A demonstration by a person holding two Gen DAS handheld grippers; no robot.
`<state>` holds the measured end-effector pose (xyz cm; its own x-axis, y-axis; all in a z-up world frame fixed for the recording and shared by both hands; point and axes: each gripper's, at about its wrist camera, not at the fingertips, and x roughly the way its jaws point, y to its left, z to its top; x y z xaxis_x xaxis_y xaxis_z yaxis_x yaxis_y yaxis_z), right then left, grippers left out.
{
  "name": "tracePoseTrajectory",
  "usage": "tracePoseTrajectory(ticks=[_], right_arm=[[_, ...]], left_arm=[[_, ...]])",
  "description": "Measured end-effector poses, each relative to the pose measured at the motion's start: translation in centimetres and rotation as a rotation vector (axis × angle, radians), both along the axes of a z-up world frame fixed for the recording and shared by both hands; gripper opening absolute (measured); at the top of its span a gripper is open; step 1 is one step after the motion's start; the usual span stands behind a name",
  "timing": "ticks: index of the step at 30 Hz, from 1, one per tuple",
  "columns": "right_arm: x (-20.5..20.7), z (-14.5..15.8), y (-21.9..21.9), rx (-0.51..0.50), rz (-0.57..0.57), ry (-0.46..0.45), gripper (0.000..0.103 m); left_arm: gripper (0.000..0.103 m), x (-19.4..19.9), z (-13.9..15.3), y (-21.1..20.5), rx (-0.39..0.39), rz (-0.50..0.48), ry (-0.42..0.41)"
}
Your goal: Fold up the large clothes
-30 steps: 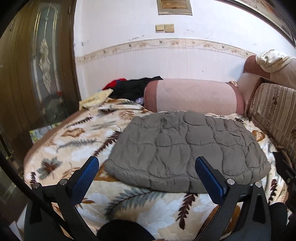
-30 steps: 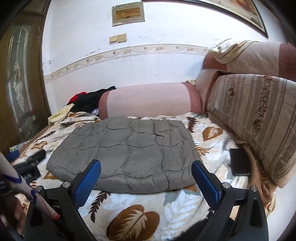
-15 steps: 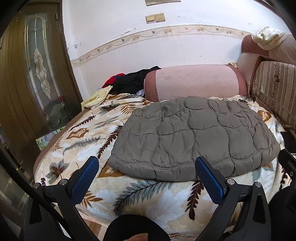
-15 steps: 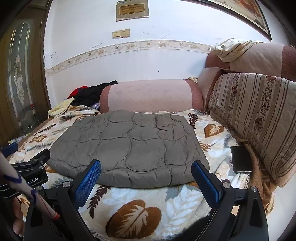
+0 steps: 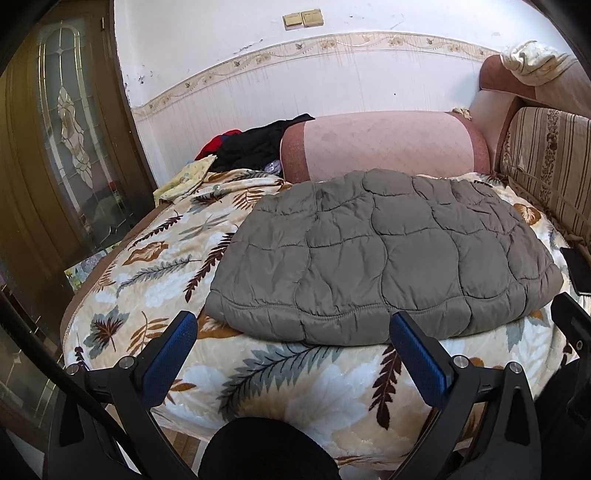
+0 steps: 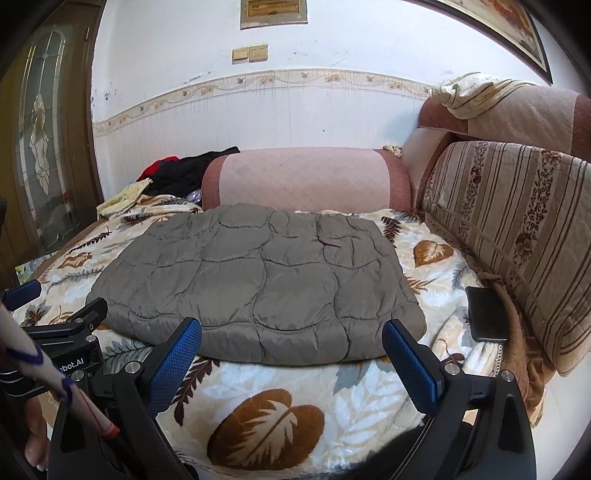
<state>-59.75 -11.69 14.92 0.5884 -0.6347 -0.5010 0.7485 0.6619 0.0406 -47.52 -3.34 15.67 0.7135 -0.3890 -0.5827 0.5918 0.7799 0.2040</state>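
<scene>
Grey jacket lies folded flat mid-bed, bolster just behind it. Our left gripper and right gripper both hang short of its near hem, fingers wide, holding nothing. We judge the fold looks done. Risks: puffy padding springing open, slick shell sliding, or a finger snagging the hem and dragging it toward the phone.

White wall with a floral border strip, two beige switch plates, a framed plaque above. Dark wooden door with leaded glass on the left. Sofa bed under a leaf-print blanket; pink bolster along its far edge, striped cushion along its right edge. Daylight, no lamps visible.
</scene>
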Motion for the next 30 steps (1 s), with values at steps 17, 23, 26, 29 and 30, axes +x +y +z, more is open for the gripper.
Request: tracePoseTrajectory(ticks=[17,23,26,29,30], right_arm=[[0.5,-0.8,0.0,0.017,0.014,0.034,0.100],[0.6,-1.0,0.0,0.021,0.013,0.040,0.100],[0.7,-1.1,0.0,0.023,0.015,0.042,0.100],[0.7,-1.2,0.1,0.023,0.016,0.042,0.100],[0.8,-1.2,0.0,0.024,0.016,0.043,0.100]], left_arm=[[0.103,0.5,-0.8,0.1,0.013,0.006,0.032],[0.103,0.6,-0.9,0.1,0.015,0.009,0.032],[0.103,0.6,-0.9,0.1,0.014,0.009,0.035],[0.103,0.6,-1.0,0.1,0.013,0.008,0.035],[0.103,0.6,-1.0,0.1,0.015,0.009,0.034]])
